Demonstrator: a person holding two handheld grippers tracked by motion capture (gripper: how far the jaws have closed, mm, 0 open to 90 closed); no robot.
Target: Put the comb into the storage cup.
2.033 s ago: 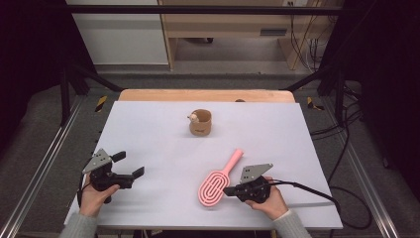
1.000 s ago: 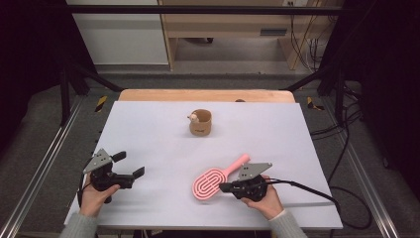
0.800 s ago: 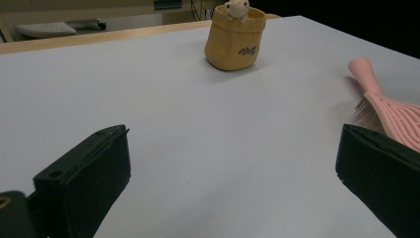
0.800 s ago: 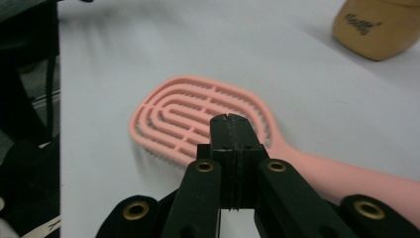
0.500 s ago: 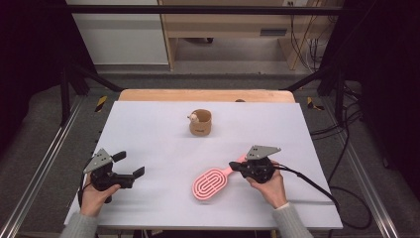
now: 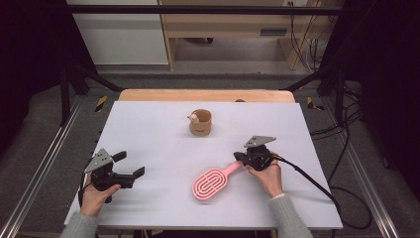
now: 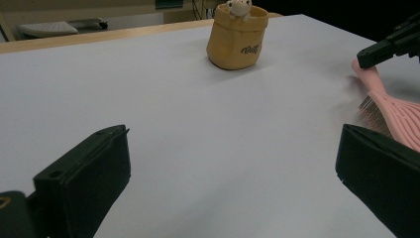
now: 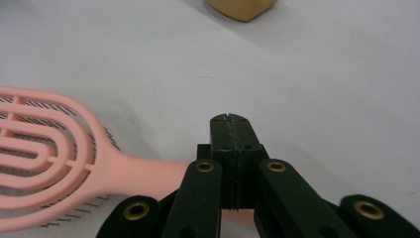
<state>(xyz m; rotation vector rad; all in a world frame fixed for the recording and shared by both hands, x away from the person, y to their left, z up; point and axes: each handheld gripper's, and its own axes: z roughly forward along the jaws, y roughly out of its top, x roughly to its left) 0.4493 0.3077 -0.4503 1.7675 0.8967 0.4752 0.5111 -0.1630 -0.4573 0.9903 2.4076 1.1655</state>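
The pink brush (image 6: 214, 182) lies on the desk (image 6: 158, 134), its handle running under the right gripper (image 8: 233, 121), whose jaws are closed together above it, apparently pinching nothing. The left gripper (image 6: 133, 174), jaws spread wide, sits well apart. The tan pouch (image 6: 200, 122) stands beyond both, clear of the way.

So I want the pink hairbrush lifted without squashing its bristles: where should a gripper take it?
By the handle, from the right end. The hairbrush lies bristles down, its wide slotted head toward the left; the narrow solid handle fits between jaws. The right gripper is already there.
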